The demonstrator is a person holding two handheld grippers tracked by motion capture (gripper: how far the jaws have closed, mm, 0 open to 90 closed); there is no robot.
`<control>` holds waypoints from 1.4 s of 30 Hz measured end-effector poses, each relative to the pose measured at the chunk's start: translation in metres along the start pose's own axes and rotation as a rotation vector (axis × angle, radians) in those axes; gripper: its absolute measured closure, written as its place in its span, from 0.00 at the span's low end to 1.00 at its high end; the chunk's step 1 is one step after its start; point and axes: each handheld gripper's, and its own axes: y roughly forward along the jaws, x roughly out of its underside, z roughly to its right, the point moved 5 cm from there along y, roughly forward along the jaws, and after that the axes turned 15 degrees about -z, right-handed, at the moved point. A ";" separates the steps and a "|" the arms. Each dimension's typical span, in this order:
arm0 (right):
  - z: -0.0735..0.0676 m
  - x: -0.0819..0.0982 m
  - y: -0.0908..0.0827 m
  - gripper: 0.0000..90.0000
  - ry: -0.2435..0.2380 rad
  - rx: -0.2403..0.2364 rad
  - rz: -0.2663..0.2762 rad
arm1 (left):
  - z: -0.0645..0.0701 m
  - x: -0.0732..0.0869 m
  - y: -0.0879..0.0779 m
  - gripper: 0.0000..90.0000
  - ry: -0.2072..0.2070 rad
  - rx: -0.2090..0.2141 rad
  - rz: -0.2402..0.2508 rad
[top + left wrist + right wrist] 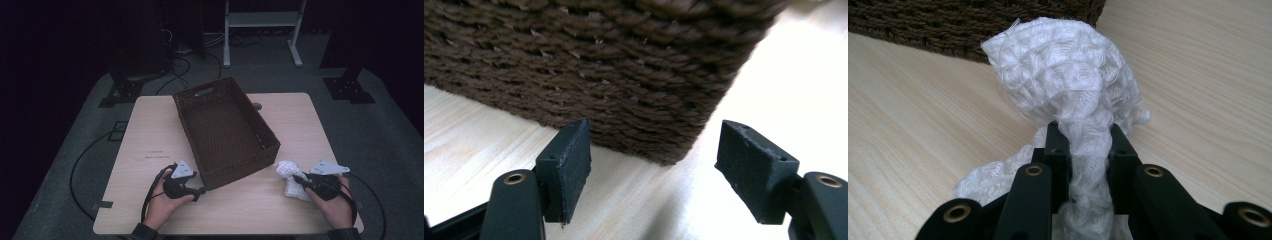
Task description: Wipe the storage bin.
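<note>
right now the white cloth (pixel 292 180) lies bunched on the worktop (pixel 150 130) at its near right, just beside the near right corner of the brown woven basket (pixel 225 132). in the right gripper view the cloth (pixel 1068 85) rises in a crumpled knob ahead of the jaws, with the basket wall (pixel 948 25) beyond it to the far left. the right gripper (pixel 302 181) is clamped on a twisted neck of the cloth, its jaws nearly together with fabric pinched between them, so this hand has the thing and the other does not.

from the grip, the basket's open top lies up and to the far left, and its near wall stands between cloth and interior; i judge the coming move turns on lifting over that rim. the basket's long axis runs from near right to far left.

the left gripper (pixel 200 191) sits at the basket's near left corner, jaws spread apart with nothing between them; in its own view the woven corner (pixel 674 100) stands just ahead, apart from the pads (pixel 569 165).
</note>
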 end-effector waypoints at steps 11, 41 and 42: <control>-0.001 0.000 0.001 0.85 -0.003 0.000 -0.005 | 0.006 -0.001 0.021 0.32 -0.010 -0.031 -0.018; -0.001 0.000 0.001 0.85 -0.005 0.001 -0.007 | 0.004 0.004 0.035 0.28 -0.036 -0.096 -0.023; -0.001 0.000 0.001 0.85 -0.005 0.001 -0.005 | 0.004 0.004 0.035 0.28 -0.035 -0.095 -0.023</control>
